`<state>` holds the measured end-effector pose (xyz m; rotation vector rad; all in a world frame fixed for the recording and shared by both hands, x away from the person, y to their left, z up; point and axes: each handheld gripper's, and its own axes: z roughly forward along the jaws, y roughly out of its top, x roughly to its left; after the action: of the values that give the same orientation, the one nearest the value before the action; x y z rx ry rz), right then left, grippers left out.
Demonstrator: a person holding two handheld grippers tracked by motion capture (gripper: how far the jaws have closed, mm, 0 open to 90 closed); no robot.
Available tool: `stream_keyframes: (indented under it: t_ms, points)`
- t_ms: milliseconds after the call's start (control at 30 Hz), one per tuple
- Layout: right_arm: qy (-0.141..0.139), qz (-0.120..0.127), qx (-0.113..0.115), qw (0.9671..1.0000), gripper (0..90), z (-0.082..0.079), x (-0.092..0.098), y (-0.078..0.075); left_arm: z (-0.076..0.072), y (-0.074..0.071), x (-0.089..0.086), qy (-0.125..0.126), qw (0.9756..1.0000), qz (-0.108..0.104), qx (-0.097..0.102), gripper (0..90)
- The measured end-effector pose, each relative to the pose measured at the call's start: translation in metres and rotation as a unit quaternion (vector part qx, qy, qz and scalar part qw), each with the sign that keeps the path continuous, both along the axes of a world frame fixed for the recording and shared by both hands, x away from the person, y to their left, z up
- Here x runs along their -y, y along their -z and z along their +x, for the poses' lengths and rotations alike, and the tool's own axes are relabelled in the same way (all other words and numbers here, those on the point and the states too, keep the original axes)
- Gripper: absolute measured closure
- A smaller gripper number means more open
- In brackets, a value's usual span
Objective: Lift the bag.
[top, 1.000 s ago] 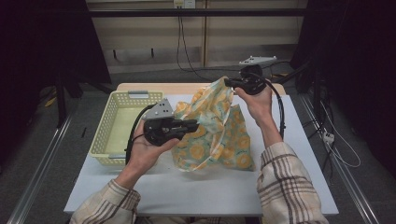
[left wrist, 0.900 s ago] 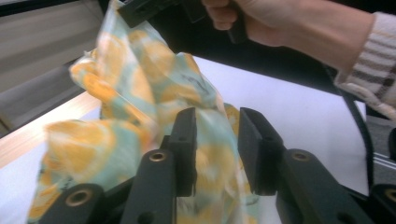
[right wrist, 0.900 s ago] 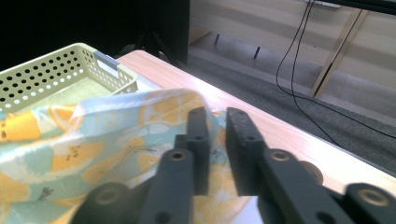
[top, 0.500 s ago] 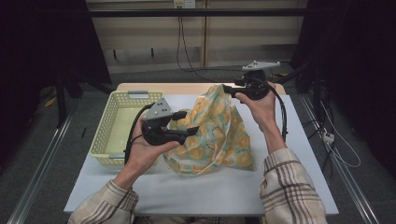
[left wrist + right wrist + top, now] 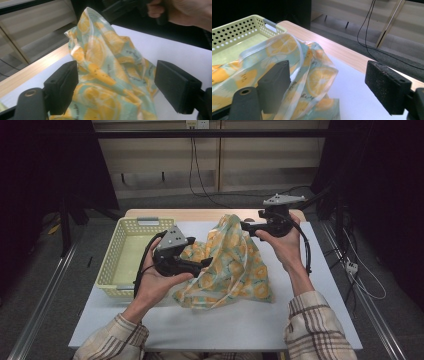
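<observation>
Left gripper (image 5: pixel 206 263) is held low over the table, jaws spread wide, they've just been opening. In the left gripper view the lemon-print cloth (image 5: pixel 107 75) sits btw the two black jaws, up against or overlapping the near one, but the far one stands clear of it, so nothing's pinched. Right gripper (image 5: pixel 243 226) is up by the top of the cloth, jaws also apart and just been opening too. In the right gripper view a fold of the cloth (image 5: pixel 294 75) hangs in front of one jaw while the other is well off to the side, not touching fabric.

The cloth itself (image 5: pixel 232 265) (teal w/ orange/yellow citrus slices) is slumped in a loose peaked heap on the white table top (image 5: pixel 210 330), roughly in the middle, btw the two hands. Its highest bit is near the right gripper, the rest spreads down toward the person.

Yellow perforated basket (image 5: pixel 131 227) stands on the left side of the table, just beside the cloth; can't tell if they're actually touching. Plaid sleeves (image 5: pixel 312 325) come in from the bottom edge.
</observation>
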<state>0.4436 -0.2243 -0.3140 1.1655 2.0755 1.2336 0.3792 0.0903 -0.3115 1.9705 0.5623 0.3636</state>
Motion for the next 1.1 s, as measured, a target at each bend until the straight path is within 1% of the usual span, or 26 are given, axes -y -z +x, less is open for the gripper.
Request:
stream_keyframes:
  t_ms: [67, 133, 200, 267, 400, 433, 500, 567, 600, 667, 733, 767, 833, 900, 933, 967, 1067, 1100]
  points:
    - [-0.002, 0.005, 0.001, 1.0000, 18.5, -0.006, 0.001, 0.001, 0.001, 0.001, -0.004, -0.012, 0.9999, -0.007, -0.003, 14.5]
    - [-0.001, 0.009, -0.002, 1.0000, 18.3, -0.011, 0.003, 0.003, 0.001, 0.002, -0.007, -0.016, 0.9998, -0.009, -0.002, 12.3]
    - [0.002, 0.011, -0.006, 0.9999, 17.6, -0.014, 0.006, 0.006, 0.001, 0.004, -0.010, -0.020, 0.9998, -0.008, -0.003, 10.6]
    - [0.003, 0.011, -0.009, 0.9999, 17.3, -0.019, 0.007, 0.009, -0.001, 0.006, -0.015, -0.024, 0.9997, -0.004, -0.004, 8.3]
    - [0.000, 0.014, -0.009, 0.9999, 15.8, -0.031, 0.009, 0.015, -0.003, 0.010, -0.026, -0.030, 0.9995, -0.006, -0.004, 5.7]
    - [-0.001, 0.019, -0.009, 0.9998, 15.5, -0.034, 0.009, 0.016, -0.004, 0.011, -0.029, -0.032, 0.9995, -0.005, -0.006, 5.3]
    - [-0.005, 0.030, -0.010, 0.9995, 15.0, -0.041, 0.010, 0.018, -0.006, 0.012, -0.035, -0.036, 0.9993, -0.010, -0.010, 4.8]
    - [-0.004, 0.040, -0.010, 0.9992, 14.1, -0.047, 0.012, 0.020, -0.008, 0.014, -0.041, -0.036, 0.9993, -0.008, -0.009, 4.8]
    - [-0.003, 0.043, -0.010, 0.9990, 13.7, -0.049, 0.012, 0.021, -0.008, 0.015, -0.044, -0.038, 0.9991, -0.015, -0.015, 4.7]
    - [0.002, 0.041, -0.011, 0.9991, 13.2, -0.055, 0.013, 0.024, -0.009, 0.017, -0.050, -0.041, 0.9987, -0.020, -0.020, 4.7]
    - [0.003, 0.041, -0.012, 0.9991, 12.8, -0.060, 0.014, 0.027, -0.010, 0.020, -0.055, -0.041, 0.9981, -0.030, -0.036, 4.7]
    - [0.004, 0.041, -0.014, 0.9991, 12.8, -0.063, 0.014, 0.029, -0.011, 0.023, -0.058, -0.040, 0.9980, -0.028, -0.041, 4.7]
    - [0.006, 0.042, -0.016, 0.9990, 12.7, -0.068, 0.015, 0.033, -0.012, 0.028, -0.061, -0.048, 0.9977, -0.022, -0.043, 5.2]
    - [0.005, 0.039, -0.017, 0.9991, 12.5, -0.070, 0.015, 0.034, -0.012, 0.028, -0.061, -0.048, 0.9977, -0.022, -0.043, 5.9]
    - [0.005, 0.039, -0.017, 0.9991, 12.5, -0.070, 0.015, 0.034, -0.019, 0.035, -0.066, -0.057, 0.9975, -0.009, -0.041, 5.9]
    - [0.007, 0.035, -0.018, 0.9992, 12.4, -0.079, 0.016, 0.041, -0.022, 0.036, -0.068, -0.056, 0.9977, -0.004, -0.039, 6.1]
    - [0.010, 0.034, -0.019, 0.9992, 12.4, -0.087, 0.017, 0.047, -0.029, 0.039, -0.074, -0.060, 0.9976, 0.009, -0.032, 6.1]
    - [0.012, 0.033, -0.020, 0.9992, 12.3, -0.090, 0.017, 0.049, -0.032, 0.039, -0.076, -0.060, 0.9976, 0.010, -0.032, 6.1]
